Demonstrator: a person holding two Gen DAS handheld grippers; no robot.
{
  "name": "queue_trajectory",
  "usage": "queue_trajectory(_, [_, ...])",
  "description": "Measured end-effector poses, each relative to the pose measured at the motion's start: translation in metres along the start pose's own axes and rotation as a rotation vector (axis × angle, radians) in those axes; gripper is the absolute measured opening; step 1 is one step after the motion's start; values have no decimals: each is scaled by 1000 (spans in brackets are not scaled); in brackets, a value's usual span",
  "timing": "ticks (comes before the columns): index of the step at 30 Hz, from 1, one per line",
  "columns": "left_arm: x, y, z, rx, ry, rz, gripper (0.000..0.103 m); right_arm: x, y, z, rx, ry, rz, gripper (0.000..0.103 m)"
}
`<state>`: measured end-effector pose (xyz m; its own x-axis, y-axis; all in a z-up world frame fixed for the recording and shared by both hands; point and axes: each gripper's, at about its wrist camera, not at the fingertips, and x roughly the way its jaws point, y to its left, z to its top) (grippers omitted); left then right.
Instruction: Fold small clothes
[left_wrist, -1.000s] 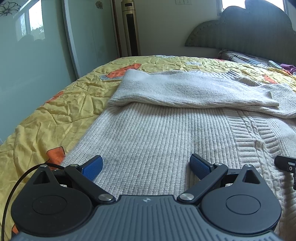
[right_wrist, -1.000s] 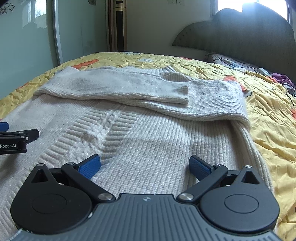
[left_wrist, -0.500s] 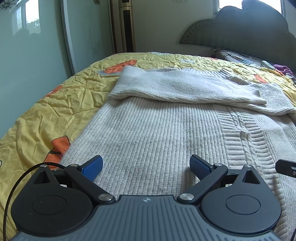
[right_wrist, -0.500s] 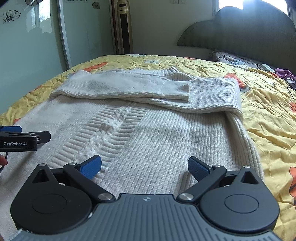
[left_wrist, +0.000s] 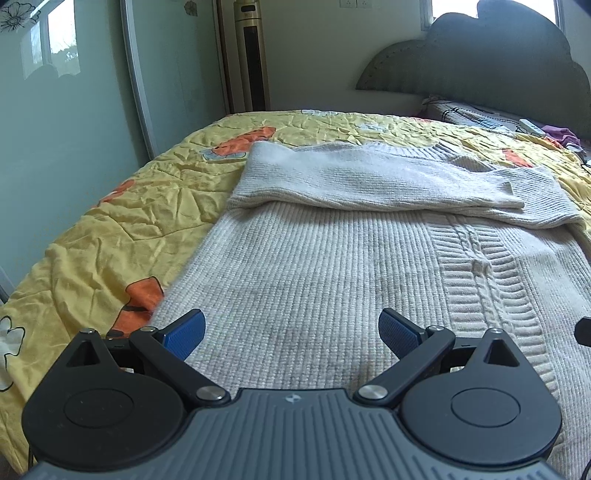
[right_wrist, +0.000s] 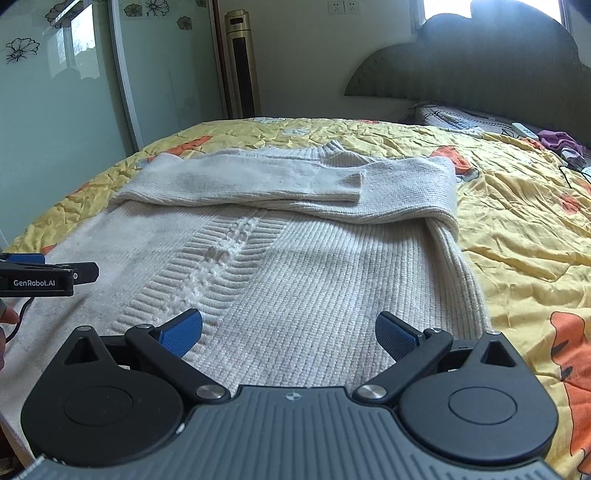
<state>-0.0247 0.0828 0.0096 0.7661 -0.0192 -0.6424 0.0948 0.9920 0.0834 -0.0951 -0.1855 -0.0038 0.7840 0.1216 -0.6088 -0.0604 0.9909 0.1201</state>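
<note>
On yellow quilt (left_wrist: 110, 221): cream knit sweater (left_wrist: 332, 277) flat, sleeves folded across; left gripper (left_wrist: 291, 332), right gripper (right_wrist: 288, 330) spread, empty.

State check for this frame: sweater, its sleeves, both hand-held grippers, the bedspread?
Sweater: flat on the bed, body not folded.
Sleeves: folded across the chest, overlapping.
Left hand-held gripper: open, empty.
Right hand-held gripper: open, empty.
Bedspread: wrinkled.
</note>
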Motion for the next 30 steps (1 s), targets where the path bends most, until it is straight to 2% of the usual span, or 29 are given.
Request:
queue_trajectory(11, [-6,8,-3,13,-4,28,101,-19,-10,-10,-25,0,-7,102])
queue_trajectory(17, [-17,22,-7,15,-11,-14,101,-31,-19,-12,-14,-20,-4,102])
queue_trajectory(20, [-25,38,-12,-13,-1,-46,101,-45,-35,-14,49,-66,10,102])
queue_trajectory(23, [-32,58,-18,-43,5,-70,101,-53,-58,-18,138,-66,41,103])
queue_trajectory(30, [-41,101,-30,-58,-11,-24,101,-62,-98,-40,295,-17,78,102])
